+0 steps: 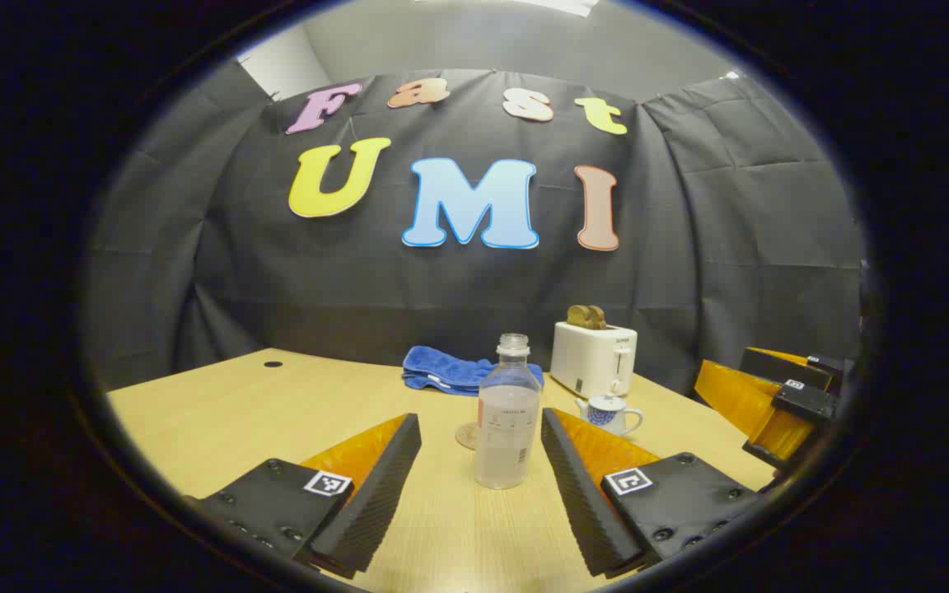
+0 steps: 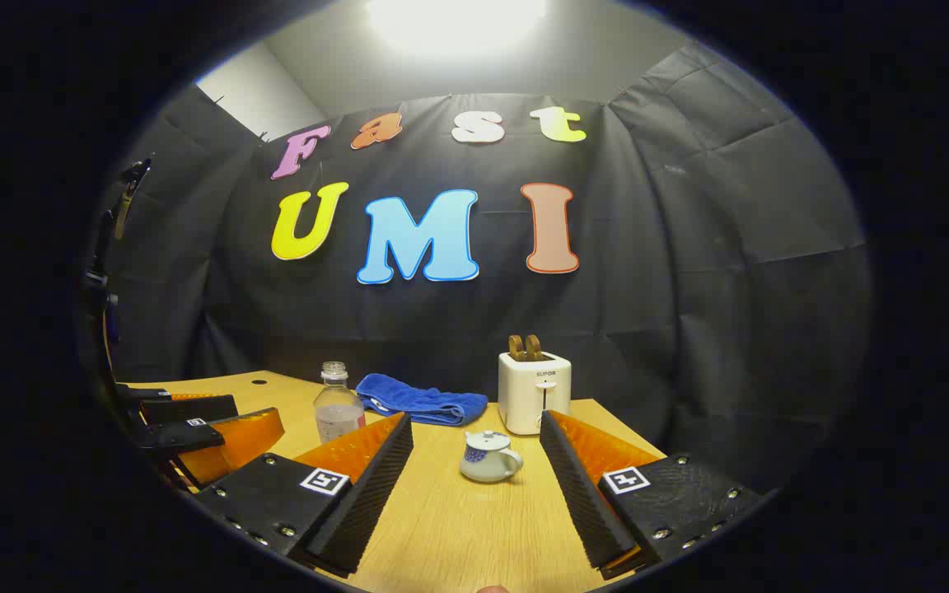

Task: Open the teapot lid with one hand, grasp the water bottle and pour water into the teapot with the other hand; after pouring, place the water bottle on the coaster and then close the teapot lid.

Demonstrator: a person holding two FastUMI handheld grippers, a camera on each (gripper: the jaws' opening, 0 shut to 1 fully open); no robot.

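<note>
- On the wooden table (image 1: 194,412), the water bottle (image 1: 508,416) is standing upright, uncapped, lined up with the gap of the left gripper (image 1: 481,449) but ahead of the tips; its fingers are sitting spread wide, touching nothing.
- Behind the bottle's base a round coaster (image 1: 467,436) is peeking out, mostly hidden by the bottle.
- Teapot (image 1: 611,413) is sitting right of the bottle with its lid on, lower part cut off by the left gripper's right finger in the left gripper view.
- Toaster (image 1: 592,359) with bread in its slots is standing behind the teapot; a blue towel (image 1: 450,371) is lying at the back, partly covered by the bottle.
- Right gripper (image 2: 476,449) is also gaping open, empty; in the right gripper view the teapot (image 2: 488,457) is sitting in full sight ahead of the spread fingers, well apart from them.
- There the bottle (image 2: 337,412) is half hidden behind a finger; water level is hard to read, possibly about a third full.
- At each view's edge the other gripper is showing cropped, so its opening is unclear from there.
</note>
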